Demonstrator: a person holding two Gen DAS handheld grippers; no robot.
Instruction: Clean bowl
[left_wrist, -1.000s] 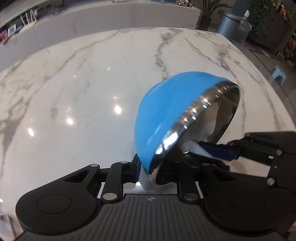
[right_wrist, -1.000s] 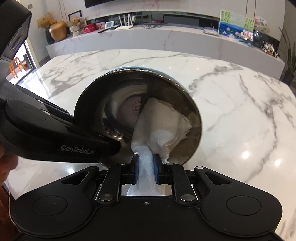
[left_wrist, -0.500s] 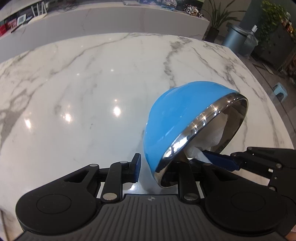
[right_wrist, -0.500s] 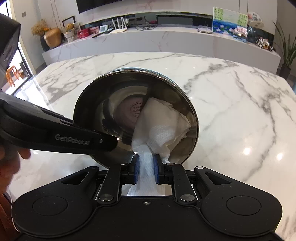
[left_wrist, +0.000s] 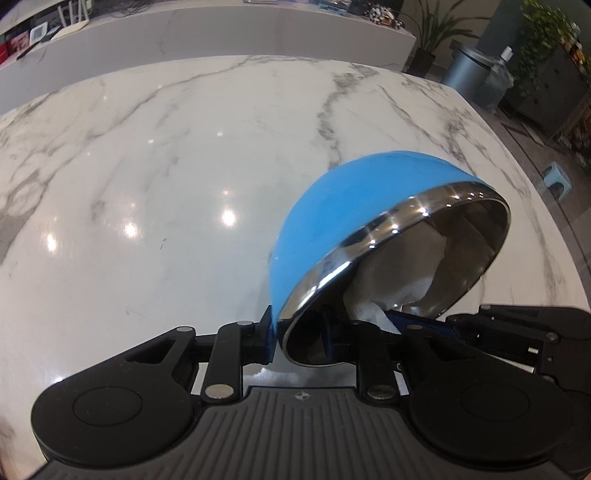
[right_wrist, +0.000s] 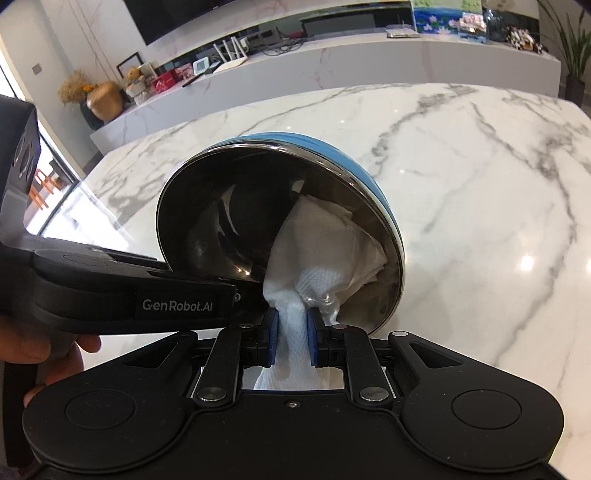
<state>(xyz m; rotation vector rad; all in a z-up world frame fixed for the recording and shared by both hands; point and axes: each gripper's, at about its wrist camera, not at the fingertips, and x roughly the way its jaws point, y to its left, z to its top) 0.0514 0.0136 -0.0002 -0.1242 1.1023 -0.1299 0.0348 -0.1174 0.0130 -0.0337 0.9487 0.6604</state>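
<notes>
A bowl (left_wrist: 332, 218), blue outside and shiny steel inside, is held tilted on its side above the marble table. My left gripper (left_wrist: 299, 338) is shut on the bowl's lower rim, one finger outside and one inside. In the right wrist view the bowl's (right_wrist: 236, 206) opening faces the camera. My right gripper (right_wrist: 291, 326) is shut on a white paper towel (right_wrist: 325, 243), which is pressed against the right inner wall of the bowl. The towel also shows in the left wrist view (left_wrist: 391, 291), with the right gripper's blue fingertips (left_wrist: 424, 321) beside it.
The marble table (left_wrist: 166, 184) spreads under and beyond the bowl. A long marble counter (right_wrist: 369, 55) with small items runs behind it. A grey bin (left_wrist: 469, 74), plants and a small blue stool (left_wrist: 557, 181) stand off the table's far right.
The bowl has tilted and shifted right in the left wrist view. The towel has moved toward the bowl's right inner wall. Both grips are unchanged.
</notes>
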